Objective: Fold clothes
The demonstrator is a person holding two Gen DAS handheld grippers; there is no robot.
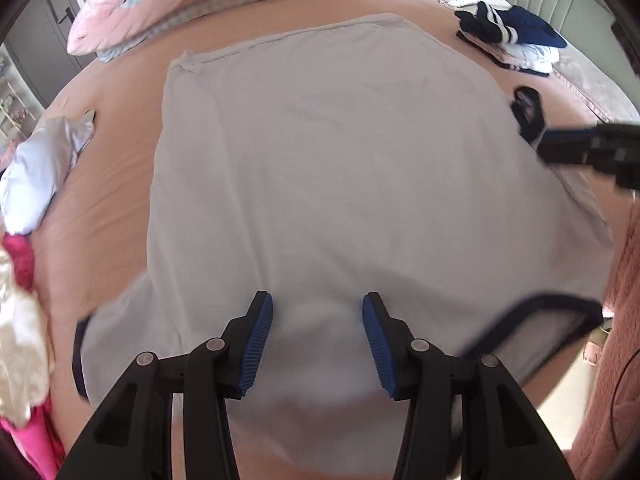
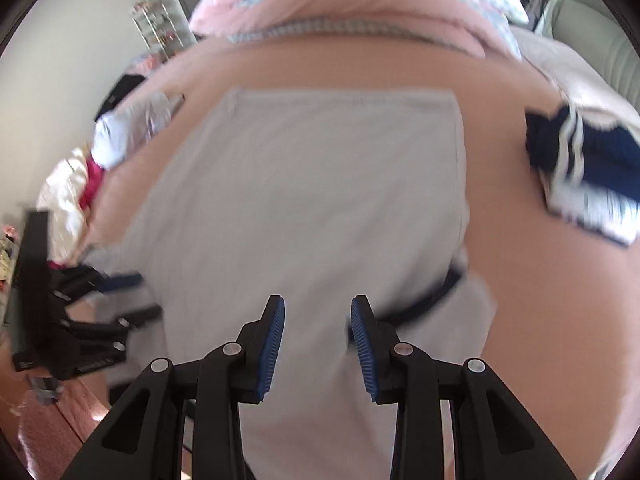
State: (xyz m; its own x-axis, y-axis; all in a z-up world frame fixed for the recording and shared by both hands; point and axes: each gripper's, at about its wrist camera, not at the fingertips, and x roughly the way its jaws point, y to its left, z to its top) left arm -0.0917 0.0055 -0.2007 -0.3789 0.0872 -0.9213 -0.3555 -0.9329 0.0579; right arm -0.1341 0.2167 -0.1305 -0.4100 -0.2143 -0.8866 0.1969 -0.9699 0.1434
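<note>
While the grey shirt lies spread flat across the middle of the pink bed sheet, both grippers hang over its near end with nothing between their fingers. The left gripper has its jaws wide apart above the near hem of the shirt, where the cloth bunches into a soft pale fold; its blue pads touch no fabric that can be seen. The right gripper is likewise spread open over the near part of the shirt, and just beyond its right finger a dark navy trim crosses the grey cloth. In the left wrist view the same kind of navy edging borders a sleeve opening at the shirt's near right corner, and the right gripper shows there as a blurred dark shape at the shirt's right edge. In the right wrist view the left gripper appears at the shirt's near left side, blurred.

Beyond the far edge of the shirt a pink quilt is rolled up along the sheet. To the right of the shirt sits a small stack of folded navy and white clothes, well apart from it. To the left of the shirt lies a loose heap of garments: a pale bluish piece, something magenta, and a cream satin piece nearest the camera.
</note>
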